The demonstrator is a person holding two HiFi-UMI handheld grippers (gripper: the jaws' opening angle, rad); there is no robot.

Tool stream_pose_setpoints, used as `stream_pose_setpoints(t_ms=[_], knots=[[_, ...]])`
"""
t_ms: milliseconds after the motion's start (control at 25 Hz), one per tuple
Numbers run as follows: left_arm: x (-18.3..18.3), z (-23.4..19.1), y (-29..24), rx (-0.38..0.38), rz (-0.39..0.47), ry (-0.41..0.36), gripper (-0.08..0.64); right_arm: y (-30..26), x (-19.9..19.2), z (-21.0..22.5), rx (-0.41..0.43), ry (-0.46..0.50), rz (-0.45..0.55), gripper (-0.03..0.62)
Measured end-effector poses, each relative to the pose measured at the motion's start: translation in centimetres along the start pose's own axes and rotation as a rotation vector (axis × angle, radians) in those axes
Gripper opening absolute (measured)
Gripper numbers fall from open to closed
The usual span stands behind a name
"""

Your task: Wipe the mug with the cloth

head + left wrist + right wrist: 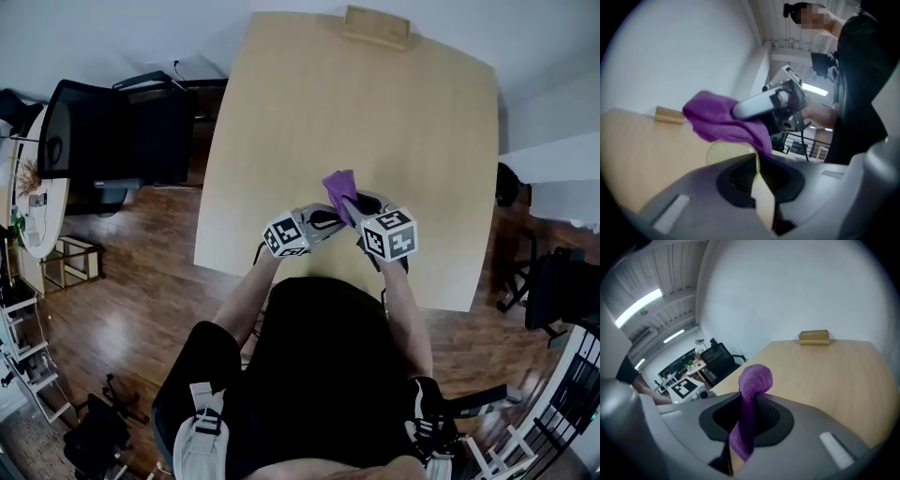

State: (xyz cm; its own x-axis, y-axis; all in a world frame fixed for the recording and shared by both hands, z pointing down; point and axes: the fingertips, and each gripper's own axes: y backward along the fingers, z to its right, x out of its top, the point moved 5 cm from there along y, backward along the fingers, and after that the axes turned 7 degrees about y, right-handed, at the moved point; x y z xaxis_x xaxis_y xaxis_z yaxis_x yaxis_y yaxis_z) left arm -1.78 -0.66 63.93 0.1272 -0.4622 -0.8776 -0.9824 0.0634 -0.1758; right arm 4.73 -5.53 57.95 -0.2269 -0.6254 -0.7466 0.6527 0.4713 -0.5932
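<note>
— Head view first?
— Pale wooden bench [281,141], with the left tool [326,221] and right tool [356,208] tip to tip over its near half. A purple cloth [339,185] sticking up at 12 o'clock from the meeting tips. At the far edge, 12 o'clock, a wooden block [377,26]. Off the bench at 9 o'clock, black chairs [122,131].
— And the left gripper view?
— Left tool narrow, clamped on the thin wall of a pale yellowish mug [725,151], rim curving out at 11 o'clock of the jaws. Cloth draped over that rim's top edge and bunched round the right tool's tip at 12 o'clock.
— Right gripper view?
— Right tool closed on the cloth: one strip pinched between the pads, rounded end poking out at 12 o'clock. Bench beyond, block at 1 o'clock near the far edge.
</note>
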Motion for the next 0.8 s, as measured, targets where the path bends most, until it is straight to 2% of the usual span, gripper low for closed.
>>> stream_pose_setpoints(t_ms=[80, 200, 280, 360, 440, 520, 600, 680, 720, 800], knots=[[1.0, 1.1, 0.2, -0.026, 0.014, -0.046, 0.048, 0.3, -0.4, 0.5, -0.022, -0.003, -0.018, 0.063], [2.2, 1.8, 1.4, -0.04, 0.07, -0.036, 0.041, 2.2, -1.6, 3.4, -0.07, -0.079, 0.001, 0.063], [2.9, 1.6, 2.3, -0.032, 0.128, 0.019, 0.041, 3.6, -3.5, 6.2, -0.136, -0.144, -0.012, 0.063], [3.5, 1.2, 2.9, -0.039, 0.176, 0.108, 0.04, 5.4, -5.1, 8.5, -0.224, -0.2, -0.006, 0.063], [3.7, 0.7, 2.9, -0.051, 0.183, 0.208, 0.041, 7.2, -3.9, 8.3, -0.264, -0.208, 0.086, 0.063], [3.9, 0.2, 2.7, -0.056, 0.179, 0.294, 0.041, 8.1, 0.0, 5.2, -0.221, -0.144, 0.224, 0.063], [4.4, 0.1, 2.3, -0.06, 0.201, 0.344, 0.041, 7.6, 3.3, 0.8, -0.126, -0.031, 0.284, 0.063], [5.7, 0.5, 1.9, -0.069, 0.227, 0.347, 0.041, 5.6, 4.0, -2.6, -0.065, 0.099, 0.211, 0.063], [6.3, 0.9, 1.8, -0.073, 0.23, 0.329, 0.041, 4.6, 3.7, -3.4, -0.063, 0.151, 0.157, 0.063], [6.8, 1.3, 1.5, -0.076, 0.222, 0.281, 0.041, 3.8, 2.8, -3.2, -0.085, 0.176, 0.112, 0.063]])
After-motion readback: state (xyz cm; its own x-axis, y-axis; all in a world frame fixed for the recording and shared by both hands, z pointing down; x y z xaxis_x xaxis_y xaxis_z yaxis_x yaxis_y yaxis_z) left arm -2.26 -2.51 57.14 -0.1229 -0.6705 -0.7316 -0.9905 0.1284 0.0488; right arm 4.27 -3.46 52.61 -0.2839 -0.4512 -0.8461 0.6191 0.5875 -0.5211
